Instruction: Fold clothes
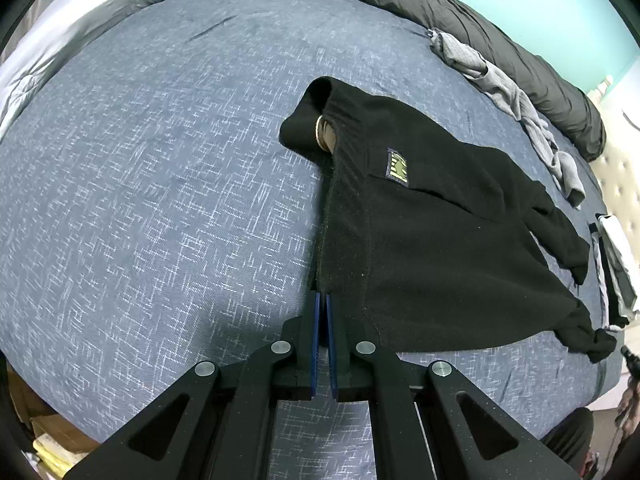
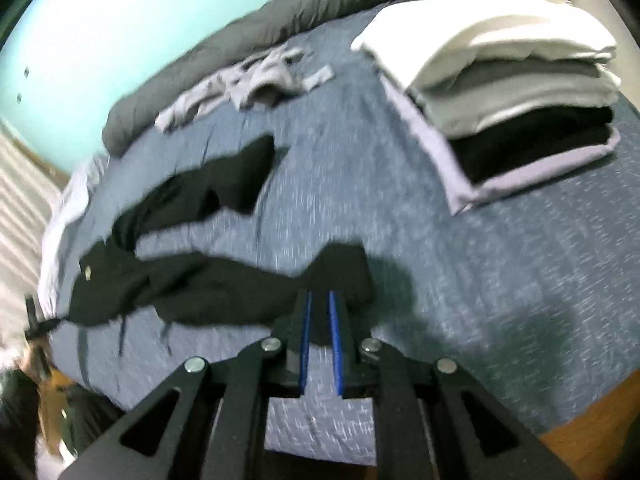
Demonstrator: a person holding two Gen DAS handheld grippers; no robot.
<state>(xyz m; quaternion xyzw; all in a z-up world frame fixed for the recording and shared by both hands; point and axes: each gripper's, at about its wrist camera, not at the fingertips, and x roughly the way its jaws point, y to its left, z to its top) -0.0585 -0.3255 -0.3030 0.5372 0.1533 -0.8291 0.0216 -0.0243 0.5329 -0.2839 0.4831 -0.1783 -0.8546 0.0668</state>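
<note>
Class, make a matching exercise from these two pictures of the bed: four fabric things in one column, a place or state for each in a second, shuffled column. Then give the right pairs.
Things:
1. black garment
2. stack of folded clothes
3. grey garment
4. dark grey duvet

Places or states:
A. rolled up along the bed's far edge
B. piled neatly, white on top
C. crumpled beside the duvet
D. pinched at one edge by the left tongs

Pairs: 1-D, 2-B, 3-C, 4-A
</note>
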